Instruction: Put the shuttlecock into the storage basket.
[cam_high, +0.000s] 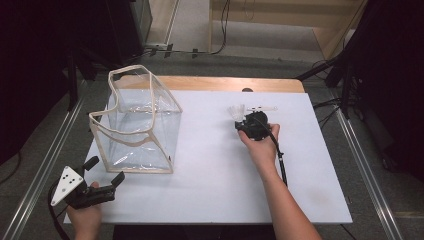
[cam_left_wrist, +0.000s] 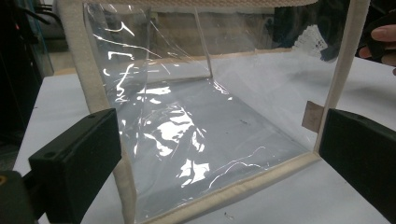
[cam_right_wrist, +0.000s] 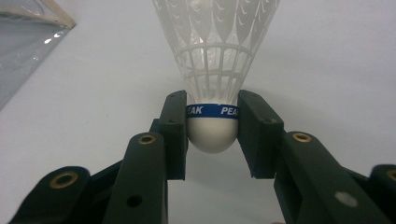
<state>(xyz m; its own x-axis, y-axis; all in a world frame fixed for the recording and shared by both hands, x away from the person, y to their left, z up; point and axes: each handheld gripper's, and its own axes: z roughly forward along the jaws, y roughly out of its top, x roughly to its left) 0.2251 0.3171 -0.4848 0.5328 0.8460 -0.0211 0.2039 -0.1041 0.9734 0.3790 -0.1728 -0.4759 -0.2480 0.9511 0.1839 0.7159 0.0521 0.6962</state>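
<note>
A white plastic shuttlecock (cam_right_wrist: 214, 70) with a blue band and a rounded white base sits between the jaws of my right gripper (cam_right_wrist: 212, 123), which is shut on its base. From above, the shuttlecock (cam_high: 236, 111) and right gripper (cam_high: 243, 121) are at the table's middle right. A clear plastic bag (cam_high: 140, 122) with cream trim stands open on the left of the white table (cam_high: 215, 185). My left gripper (cam_high: 105, 172) is open near the front left corner, just short of the bag (cam_left_wrist: 196, 135), whose near bottom edge lies between its jaws.
A thin white stick-like object (cam_high: 263, 108) lies just beyond the right gripper. A wooden edge (cam_high: 225, 83) runs along the table's far side. Cables and dark equipment stand on the floor beyond and to the right.
</note>
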